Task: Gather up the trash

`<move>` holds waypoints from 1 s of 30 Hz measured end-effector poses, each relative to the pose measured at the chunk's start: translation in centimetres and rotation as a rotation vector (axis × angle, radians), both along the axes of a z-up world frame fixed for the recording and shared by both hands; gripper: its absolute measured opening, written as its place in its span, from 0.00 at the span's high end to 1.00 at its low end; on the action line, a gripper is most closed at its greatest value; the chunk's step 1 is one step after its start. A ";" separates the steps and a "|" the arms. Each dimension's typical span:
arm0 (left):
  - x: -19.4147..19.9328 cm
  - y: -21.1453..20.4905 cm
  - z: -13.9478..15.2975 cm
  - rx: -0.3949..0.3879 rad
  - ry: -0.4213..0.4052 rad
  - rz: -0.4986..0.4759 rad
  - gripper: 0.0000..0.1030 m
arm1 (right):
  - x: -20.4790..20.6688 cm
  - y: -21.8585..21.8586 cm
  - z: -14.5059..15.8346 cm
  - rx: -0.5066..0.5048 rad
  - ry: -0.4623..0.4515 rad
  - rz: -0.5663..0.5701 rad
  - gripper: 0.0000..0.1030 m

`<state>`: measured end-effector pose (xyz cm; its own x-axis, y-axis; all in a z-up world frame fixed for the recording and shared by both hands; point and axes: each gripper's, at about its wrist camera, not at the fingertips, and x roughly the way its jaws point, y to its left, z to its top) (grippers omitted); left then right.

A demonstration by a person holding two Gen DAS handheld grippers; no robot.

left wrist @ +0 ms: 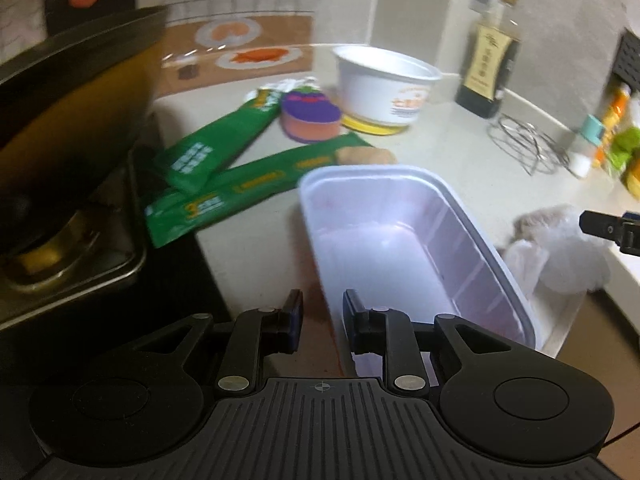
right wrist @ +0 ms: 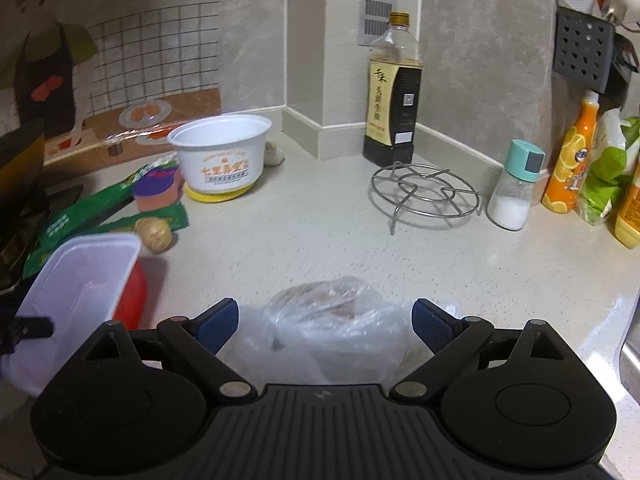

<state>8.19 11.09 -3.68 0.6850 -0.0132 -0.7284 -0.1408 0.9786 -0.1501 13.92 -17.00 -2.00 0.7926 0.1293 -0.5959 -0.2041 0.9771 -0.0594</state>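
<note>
**A:** What has my left gripper [left wrist: 322,322] got?

**B:** A white plastic tub [left wrist: 404,240], lifted and tilted off the counter [right wrist: 360,240]. Its near wall runs between your fingers, which stand close together on it, so I read that as a grip. The picture is blurred, so I can't swear the pads press.

**A:** From my right wrist view I see the tub's outside is red. And my right gripper [right wrist: 325,326]?

**B:** Fingers spread wide, one on each side of a crumpled clear plastic bag [right wrist: 332,320] lying on the counter near the front edge. Nothing clamped.

**A:** Other trash in view?

**B:** Two green wrappers [left wrist: 224,168] lie overlapping beside the stove, a white paper bowl [right wrist: 222,156] stands upright behind them, and a piece of ginger [right wrist: 155,234] rests just beside the wrappers.
</note>
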 end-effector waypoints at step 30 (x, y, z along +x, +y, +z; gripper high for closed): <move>0.1 4.8 -1.2 -0.298 -0.014 -0.055 0.87 | 4.0 6.8 -2.4 0.163 0.272 -0.076 0.84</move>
<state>8.33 15.86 -4.86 0.6876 -0.2623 -0.6770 -0.0846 0.8971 -0.4336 17.95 -10.18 -4.41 0.6183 0.1868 -0.7634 -0.1168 0.9824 0.1458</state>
